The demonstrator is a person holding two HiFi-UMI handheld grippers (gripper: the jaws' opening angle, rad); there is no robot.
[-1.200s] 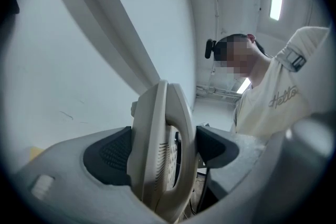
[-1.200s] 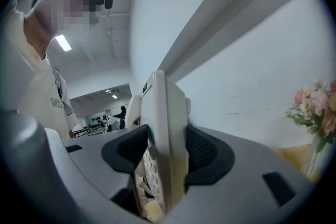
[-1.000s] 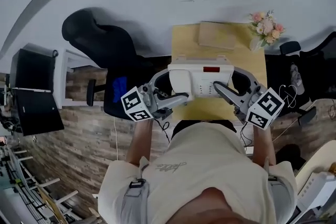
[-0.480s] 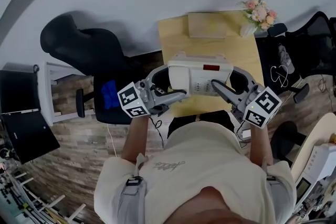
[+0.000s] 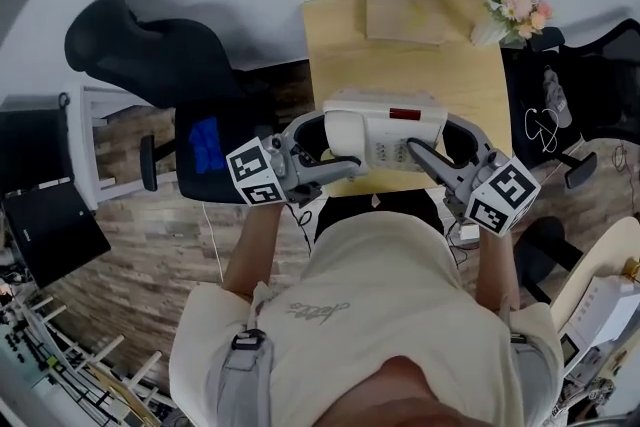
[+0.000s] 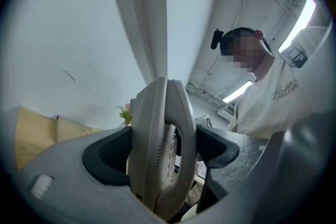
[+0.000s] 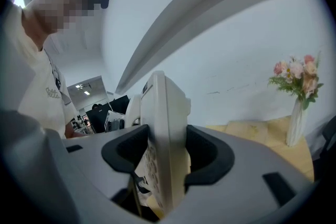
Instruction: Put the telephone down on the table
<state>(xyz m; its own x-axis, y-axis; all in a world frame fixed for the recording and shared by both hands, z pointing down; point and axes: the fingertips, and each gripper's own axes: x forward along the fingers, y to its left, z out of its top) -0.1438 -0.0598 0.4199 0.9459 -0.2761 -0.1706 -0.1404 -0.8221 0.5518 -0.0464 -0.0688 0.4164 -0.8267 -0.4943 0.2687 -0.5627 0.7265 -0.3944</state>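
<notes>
A white desk telephone (image 5: 382, 128) with a red display strip hangs between my two grippers over the near edge of a light wooden table (image 5: 400, 65). My left gripper (image 5: 326, 153) is shut on its left end, where the handset lies; in the left gripper view the telephone (image 6: 160, 149) stands edge-on between the dark pads (image 6: 113, 152). My right gripper (image 5: 432, 151) is shut on the right end; the right gripper view shows the telephone (image 7: 163, 139) clamped between the black pads (image 7: 207, 157), keypad facing left.
A tan flat box (image 5: 405, 15) lies at the table's far side, a vase of pink flowers (image 5: 515, 5) at its far right corner. A black office chair (image 5: 150, 55) stands left, a white rack (image 5: 100, 145) beside it, another chair (image 5: 580, 105) right.
The telephone, still held by both grippers, has moved a little toward the table's near edge. The view has shifted, with the table and chair now slightly higher and further left.
</notes>
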